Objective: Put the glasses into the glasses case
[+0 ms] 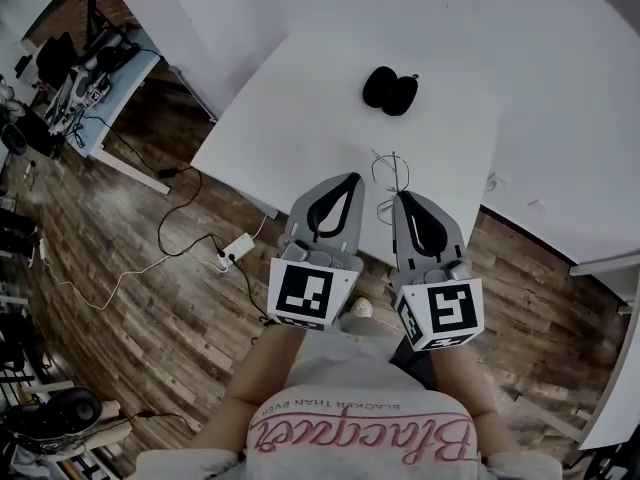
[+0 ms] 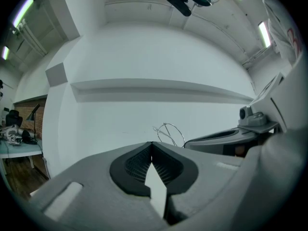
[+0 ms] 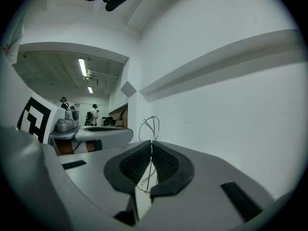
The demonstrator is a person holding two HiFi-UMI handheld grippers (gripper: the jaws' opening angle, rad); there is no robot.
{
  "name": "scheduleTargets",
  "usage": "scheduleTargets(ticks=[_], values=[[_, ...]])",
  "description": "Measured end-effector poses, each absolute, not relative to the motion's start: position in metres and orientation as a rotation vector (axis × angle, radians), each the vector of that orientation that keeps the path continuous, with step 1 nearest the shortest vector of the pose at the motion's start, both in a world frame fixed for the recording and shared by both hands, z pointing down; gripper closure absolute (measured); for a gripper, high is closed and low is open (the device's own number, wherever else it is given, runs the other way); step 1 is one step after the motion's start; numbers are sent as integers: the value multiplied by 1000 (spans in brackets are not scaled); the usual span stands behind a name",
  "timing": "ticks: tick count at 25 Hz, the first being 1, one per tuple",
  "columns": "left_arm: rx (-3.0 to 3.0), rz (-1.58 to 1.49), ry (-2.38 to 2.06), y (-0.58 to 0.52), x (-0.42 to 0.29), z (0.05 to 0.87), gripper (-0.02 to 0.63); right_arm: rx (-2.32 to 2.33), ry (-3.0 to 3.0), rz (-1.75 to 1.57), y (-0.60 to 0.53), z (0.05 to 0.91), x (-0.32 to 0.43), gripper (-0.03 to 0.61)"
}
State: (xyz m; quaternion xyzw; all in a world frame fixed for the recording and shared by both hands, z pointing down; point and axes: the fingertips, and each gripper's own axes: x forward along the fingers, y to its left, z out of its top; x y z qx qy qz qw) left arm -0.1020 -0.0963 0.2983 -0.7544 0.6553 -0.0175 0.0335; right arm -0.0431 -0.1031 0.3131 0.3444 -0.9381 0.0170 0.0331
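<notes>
Thin wire-framed glasses [image 1: 388, 174] hang over the near edge of the white table [image 1: 300, 118]. My right gripper [image 1: 401, 197] is shut on them; in the right gripper view a wire of the glasses [image 3: 150, 125] runs between the closed pads. My left gripper [image 1: 351, 178] is just left of it, shut with nothing in it, and the glasses [image 2: 168, 131] show beyond its tip [image 2: 152, 143]. The black glasses case [image 1: 390, 90] lies on the table's far side, looking open as two dark ovals.
A second white table [image 1: 580, 158] stands to the right. Wooden floor lies below, with a power strip [image 1: 236, 248] and trailing cables at the left. A cluttered desk [image 1: 95, 78] stands far left. People [image 3: 91, 113] stand in the distance in the right gripper view.
</notes>
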Motion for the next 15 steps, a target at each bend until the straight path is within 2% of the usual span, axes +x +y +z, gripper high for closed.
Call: scheduleTargets(ticks=[15], values=[[-2415, 26, 1842, -176, -138, 275, 606, 1286, -2798, 31, -169, 305, -67, 561]])
